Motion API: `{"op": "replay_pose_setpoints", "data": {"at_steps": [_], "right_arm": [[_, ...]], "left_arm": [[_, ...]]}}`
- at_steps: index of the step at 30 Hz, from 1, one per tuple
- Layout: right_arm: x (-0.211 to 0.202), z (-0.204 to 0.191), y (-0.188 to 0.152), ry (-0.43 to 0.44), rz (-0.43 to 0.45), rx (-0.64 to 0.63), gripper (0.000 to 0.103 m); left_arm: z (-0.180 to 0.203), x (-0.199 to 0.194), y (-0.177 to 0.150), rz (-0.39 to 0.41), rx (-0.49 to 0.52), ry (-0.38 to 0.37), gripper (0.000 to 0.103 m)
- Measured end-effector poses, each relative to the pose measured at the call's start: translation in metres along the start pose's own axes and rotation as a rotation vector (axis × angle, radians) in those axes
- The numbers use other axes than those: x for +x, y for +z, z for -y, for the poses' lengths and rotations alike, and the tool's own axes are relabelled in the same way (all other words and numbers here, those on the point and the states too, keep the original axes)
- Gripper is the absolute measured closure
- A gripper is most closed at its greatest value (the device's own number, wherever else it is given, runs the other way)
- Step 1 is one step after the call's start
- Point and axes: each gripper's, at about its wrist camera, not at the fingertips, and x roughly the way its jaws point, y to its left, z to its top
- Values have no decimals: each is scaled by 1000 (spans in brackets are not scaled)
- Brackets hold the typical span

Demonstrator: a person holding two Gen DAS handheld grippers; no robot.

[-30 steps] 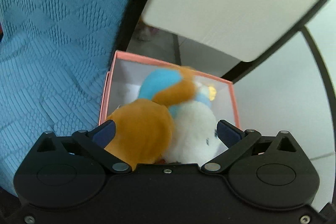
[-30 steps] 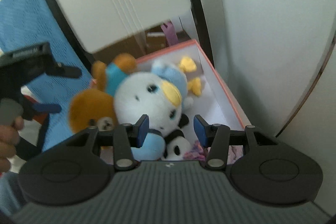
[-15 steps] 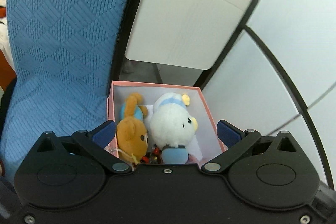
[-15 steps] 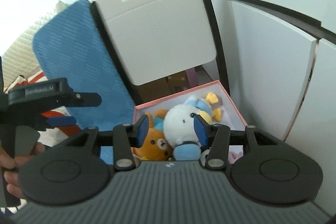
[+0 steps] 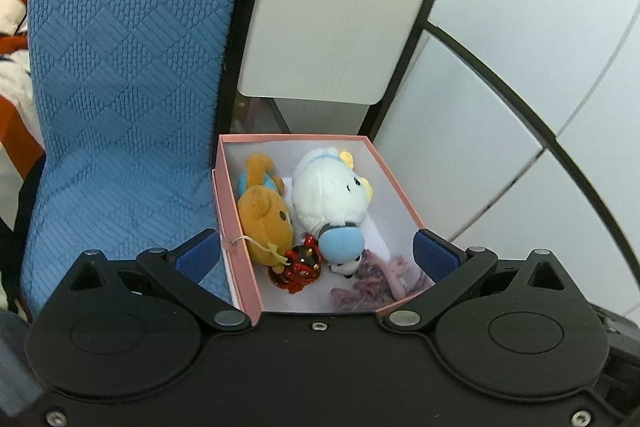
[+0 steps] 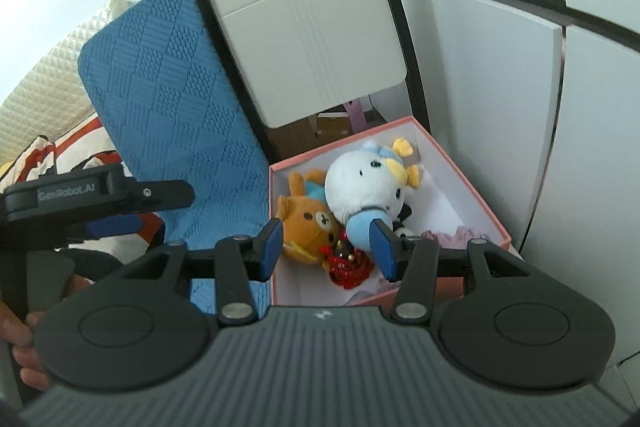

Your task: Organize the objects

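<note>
Blue pads frame both views, and neither pair holds anything; the left gripper (image 5: 316, 255) stands spread wide, its pads just outside the two long walls of the pink box (image 5: 236, 235) at lower centre of the left view; the right gripper (image 6: 326, 249) is parted more narrowly, its pads sitting low in the frame over the near end of the box (image 6: 472, 187), with only air between them.

Nearest in the box lie a red charm (image 5: 298, 265) at lower centre and a tangle of mauve yarn (image 5: 372, 281) to its right; beyond them the bear (image 5: 266, 217) lies along the left wall and the white plush (image 5: 330, 193) beside it, the two touching, each with its long axis running away up the frame, parallel to the long walls; the far right strip of the box floor shows bare.

From either pair of jaws the toys lie straight ahead and below, so I judge that any coming reach is a plain forward dip; the right gripper looks the nearer, its right pad overlapping the plush's blue end (image 6: 362, 229) in the picture, though whether they touch I cannot tell.

Behind the box stand a grey panel (image 5: 332, 27) at upper centre and a blue cushion (image 5: 120, 67) filling the left; white cabinet doors (image 5: 500, 107) close the right.
</note>
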Motion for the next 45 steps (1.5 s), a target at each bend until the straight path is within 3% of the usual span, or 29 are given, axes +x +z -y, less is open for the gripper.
{"op": "replay_pose_setpoints", "data": {"at_steps": [11, 13, 15, 16, 30, 45], "right_arm": [[21, -11, -34, -21, -12, 24, 50], [26, -14, -38, -21, -16, 15, 42], [31, -15, -42, -30, -8, 10, 13], [33, -15, -44, -37, -6, 13, 11], [50, -15, -61, -38, -75, 28, 12], [56, -25, -65, -40, -87, 37, 12]], "left_arm": [[-23, -6, -32, 4, 14, -40, 0], [-28, -6, -34, 13, 13, -44, 0], [-30, -4, -35, 24, 21, -39, 0], [-32, -3, -35, 25, 17, -34, 0], [-45, -2, -47, 38, -4, -49, 0], [-52, -4, -48, 42, -20, -45, 0]]}}
